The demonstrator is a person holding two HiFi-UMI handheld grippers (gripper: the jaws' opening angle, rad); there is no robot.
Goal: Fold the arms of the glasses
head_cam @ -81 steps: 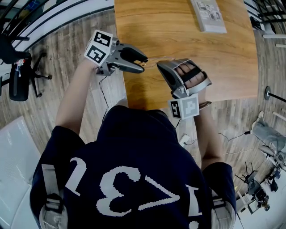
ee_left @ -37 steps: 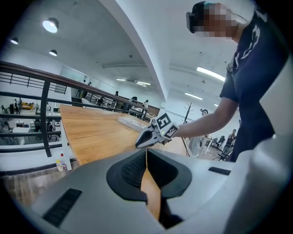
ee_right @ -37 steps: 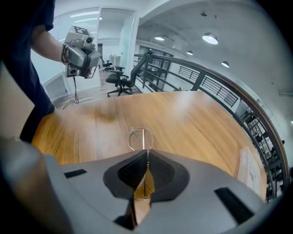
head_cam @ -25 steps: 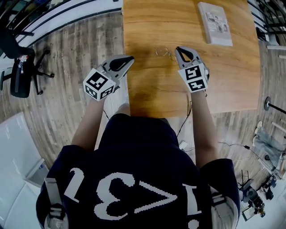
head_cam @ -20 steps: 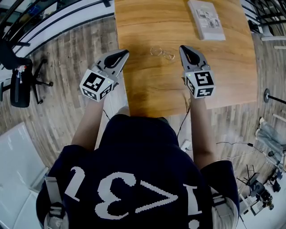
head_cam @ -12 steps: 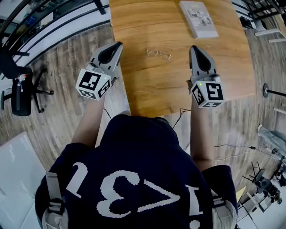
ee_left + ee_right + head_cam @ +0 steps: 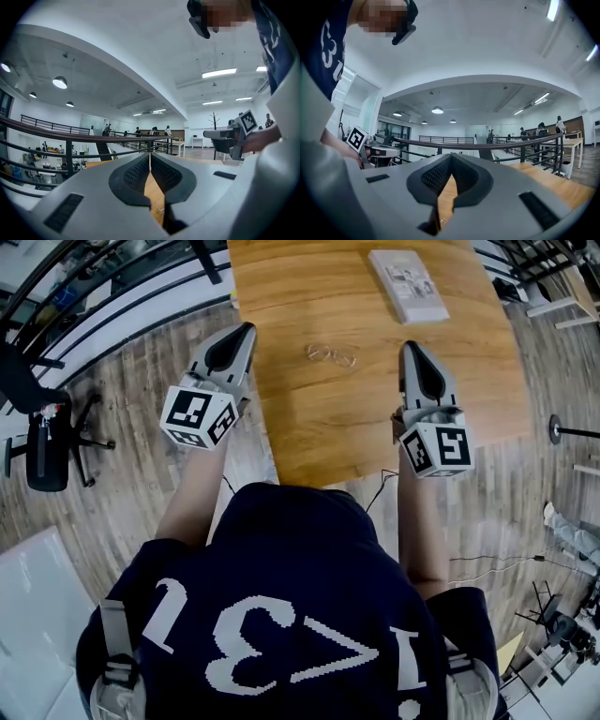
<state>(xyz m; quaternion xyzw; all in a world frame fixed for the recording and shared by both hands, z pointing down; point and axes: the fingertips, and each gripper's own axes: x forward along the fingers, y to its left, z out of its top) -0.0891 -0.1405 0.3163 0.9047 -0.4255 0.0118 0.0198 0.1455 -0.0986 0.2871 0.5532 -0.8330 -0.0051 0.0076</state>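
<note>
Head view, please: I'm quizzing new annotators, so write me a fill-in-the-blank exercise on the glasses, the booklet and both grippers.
1. The glasses lie on the table, seen in the head view ___ the two grippers.
2. The left gripper has its jaws ___.
3. The right gripper holds ___.
4. The booklet lies ___ from the person than the glasses.
Missing words: between; shut; nothing; farther.

You're in a big open-plan office — black railing (image 7: 80,136), distant desks (image 7: 177,141), strip lights (image 7: 220,72) overhead. An office chair (image 7: 42,442) stands beside you.
</note>
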